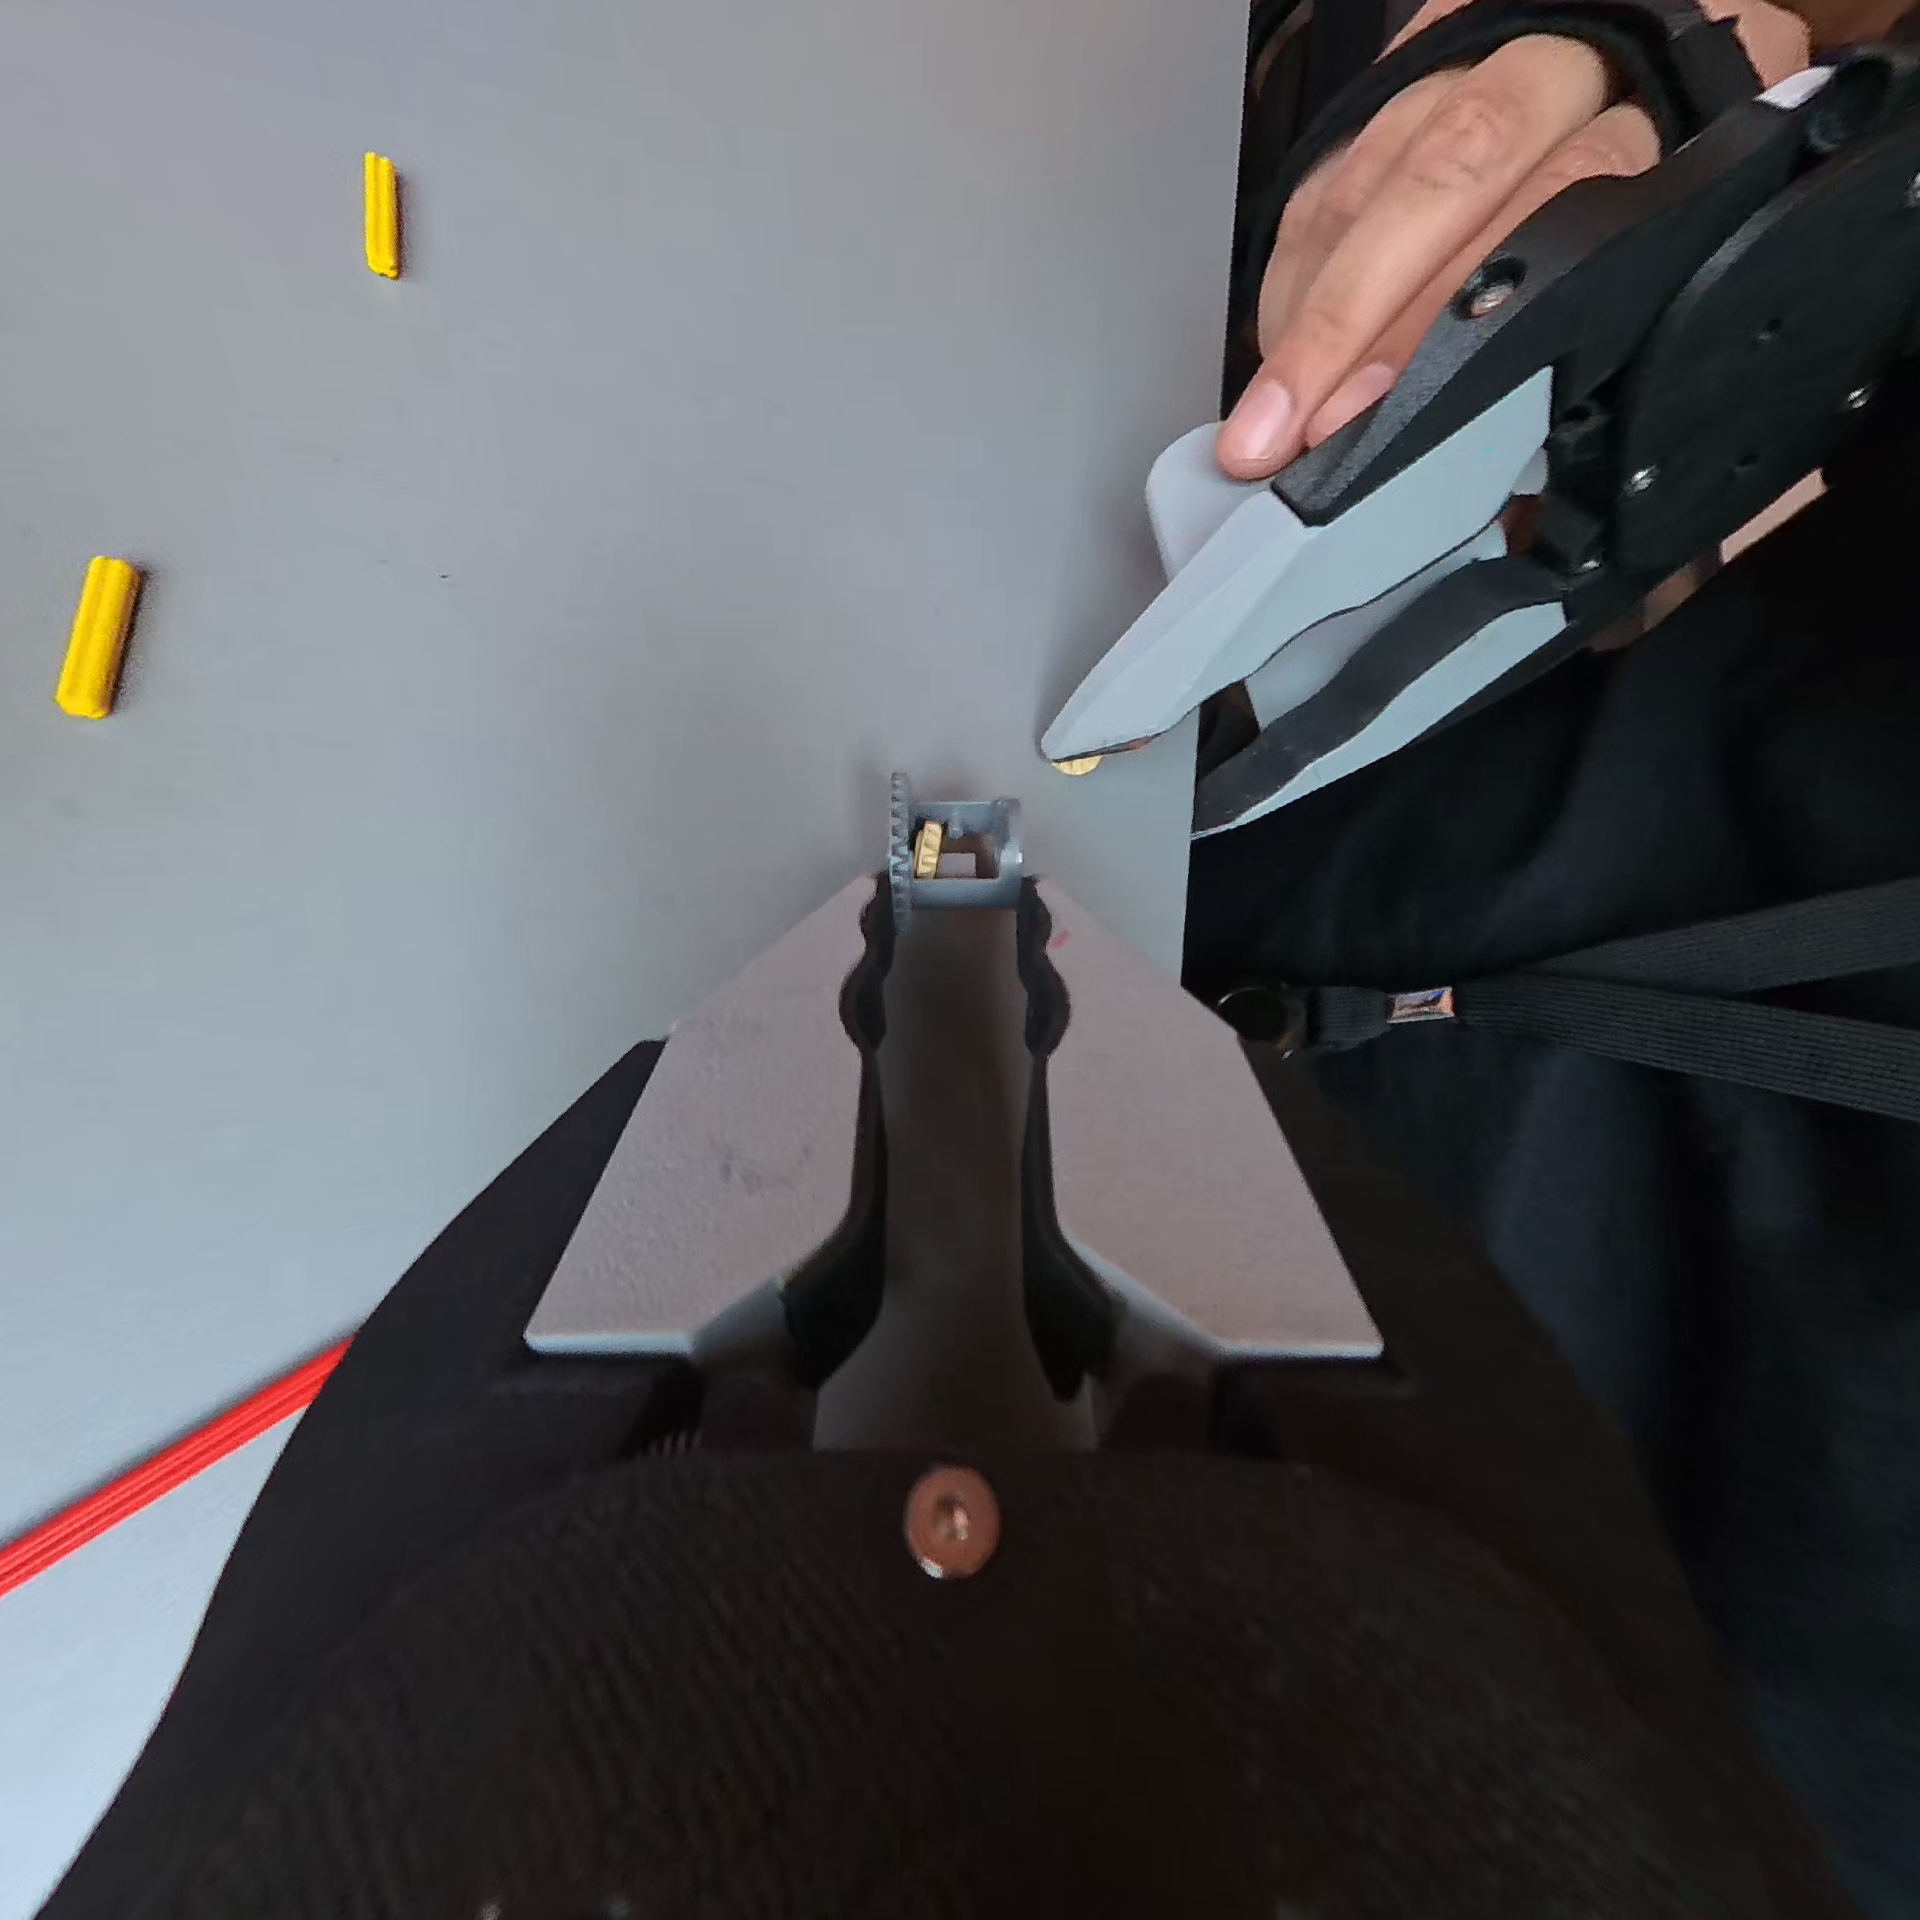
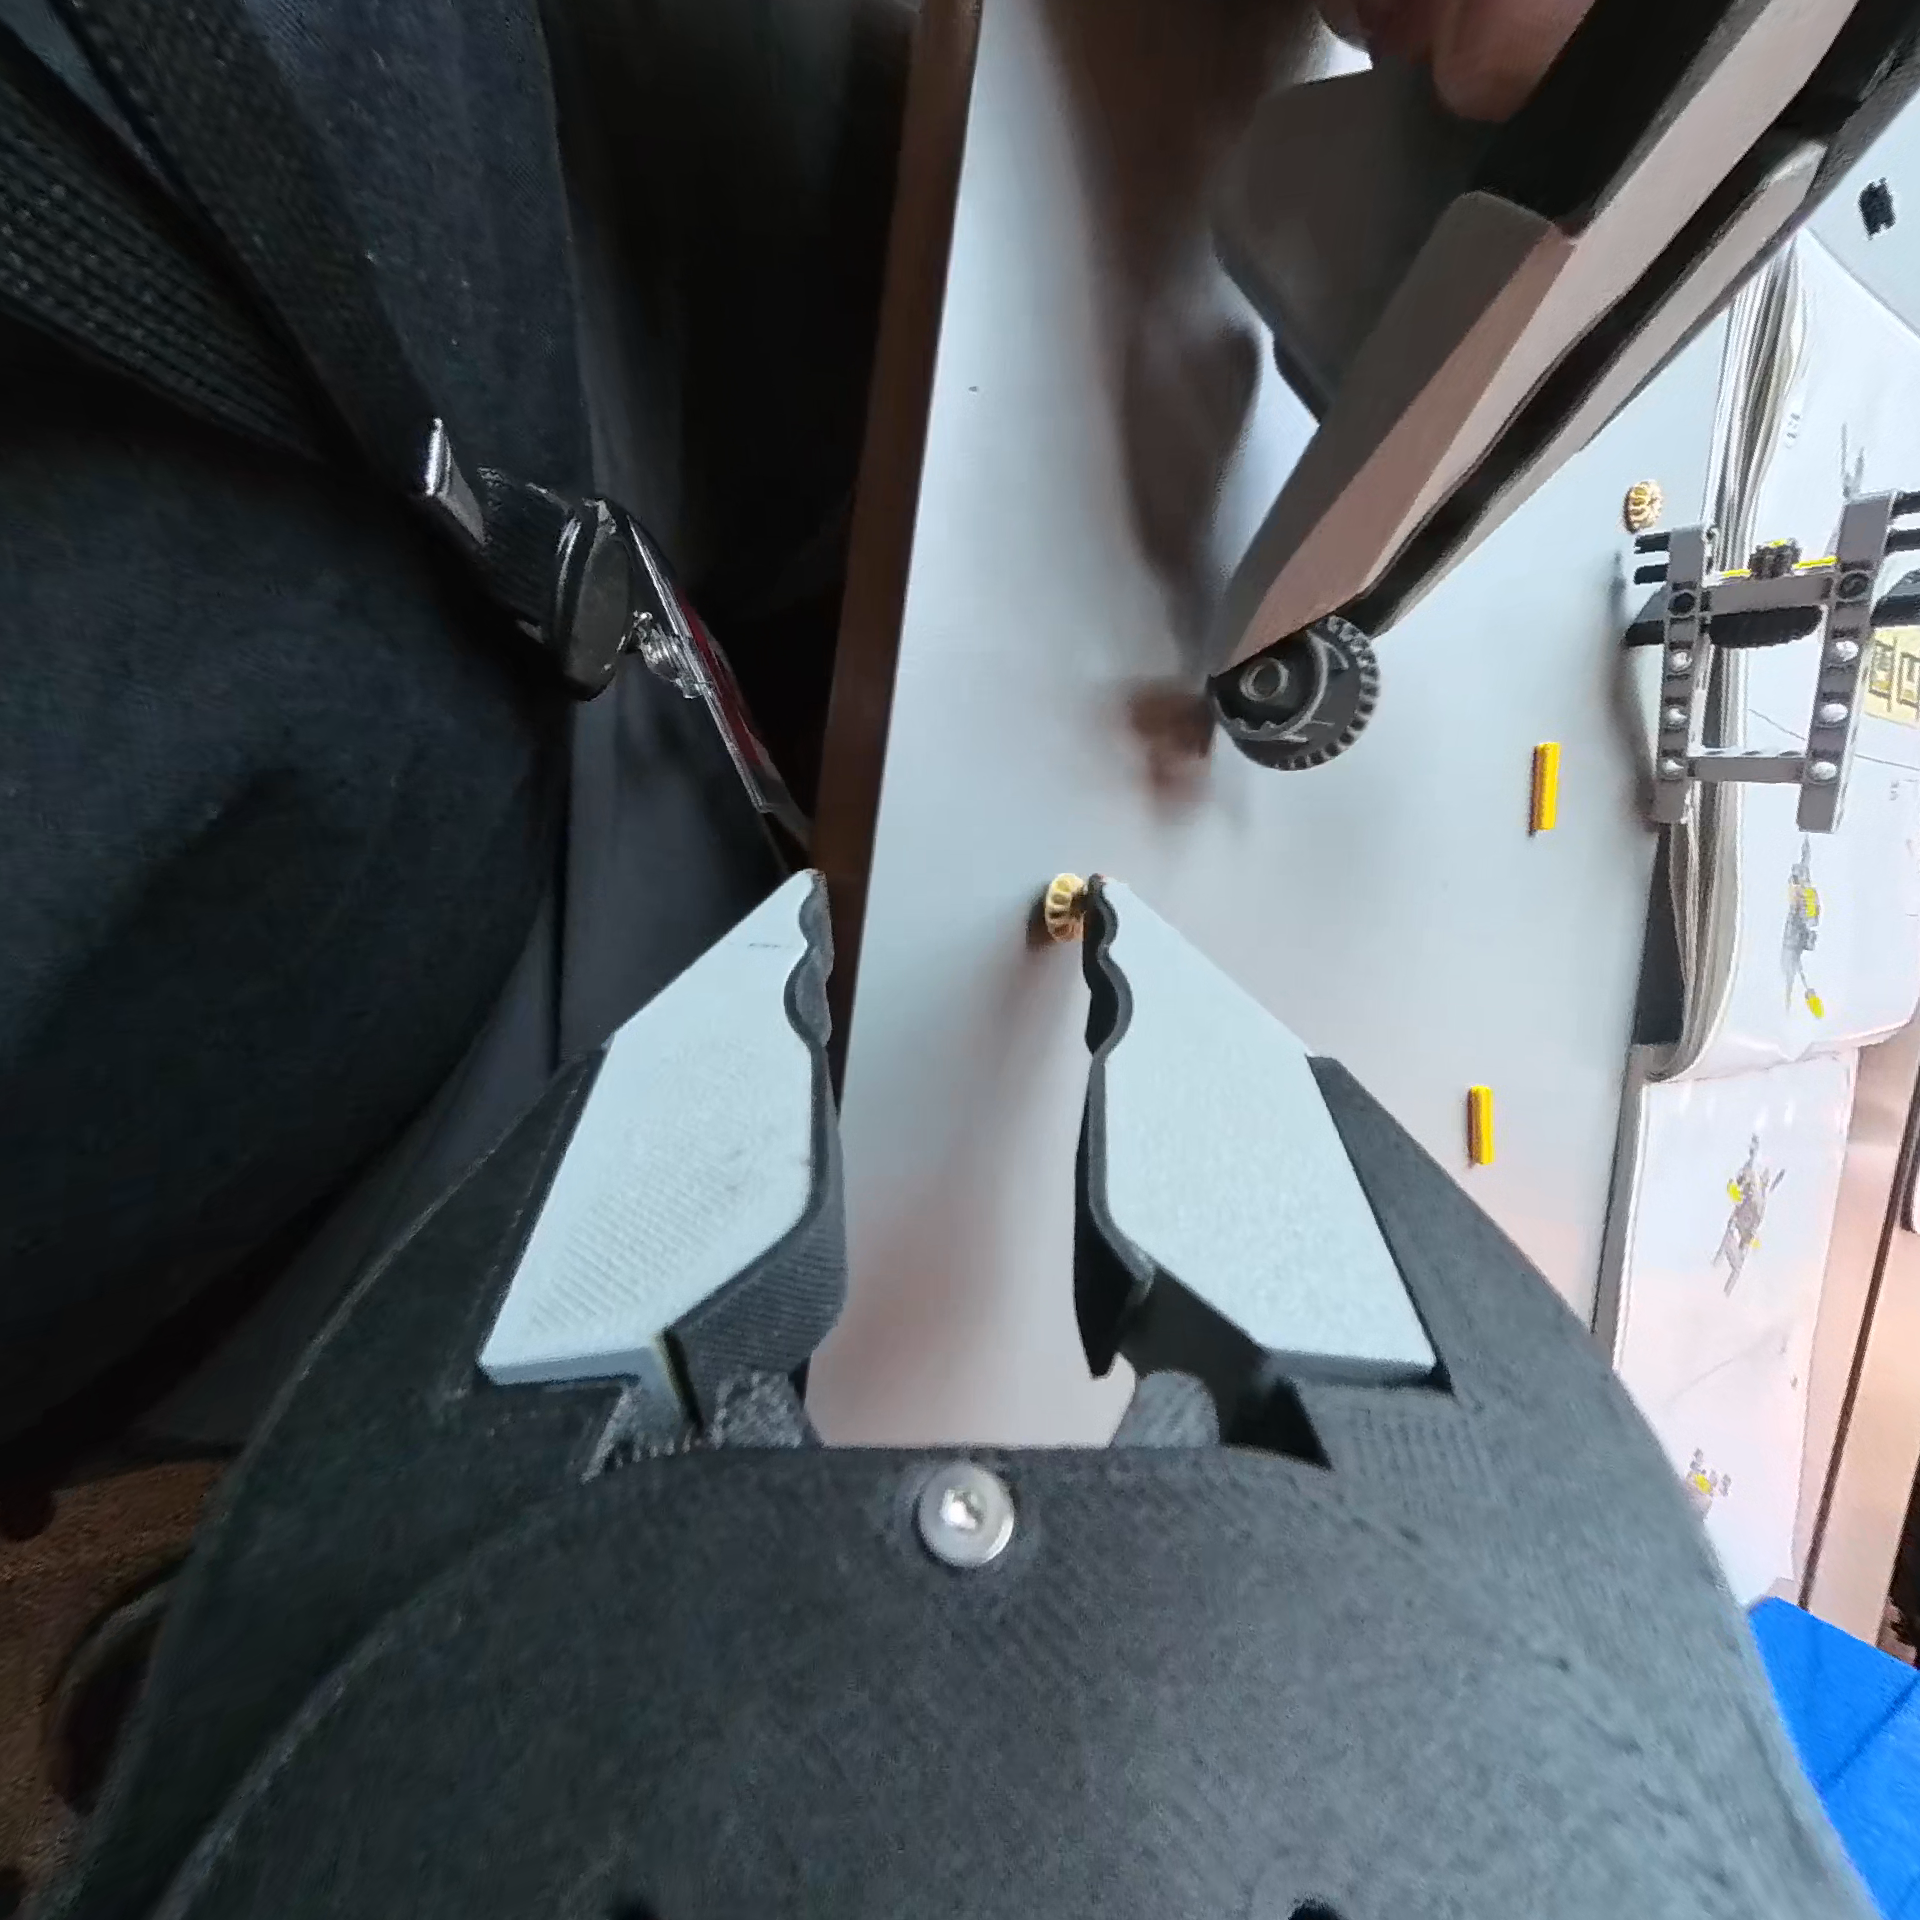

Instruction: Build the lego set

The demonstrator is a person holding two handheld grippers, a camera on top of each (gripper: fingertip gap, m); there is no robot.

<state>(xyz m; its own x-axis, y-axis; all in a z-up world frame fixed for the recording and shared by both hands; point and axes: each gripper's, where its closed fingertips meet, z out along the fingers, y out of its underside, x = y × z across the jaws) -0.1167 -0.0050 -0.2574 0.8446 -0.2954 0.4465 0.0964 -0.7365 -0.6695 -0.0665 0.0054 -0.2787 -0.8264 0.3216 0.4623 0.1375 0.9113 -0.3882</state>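
Left tongs: clamped on one small grey plastic gear-and-frame assembly, above the grey worktop.
Right tongs: spread wide, holding nothing; one finger touches a small tan plastic gear.
Short yellow plastic axles: two, far left.

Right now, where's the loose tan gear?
The tan gear lies on the grey table near its edge, touching the right gripper's open fingertip, close to the gear housing that the left gripper holds.

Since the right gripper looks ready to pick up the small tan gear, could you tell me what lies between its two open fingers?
In the right wrist view, only bare grey table lies between them; the tan gear sits just beside the right gripper's right-hand fingertip.
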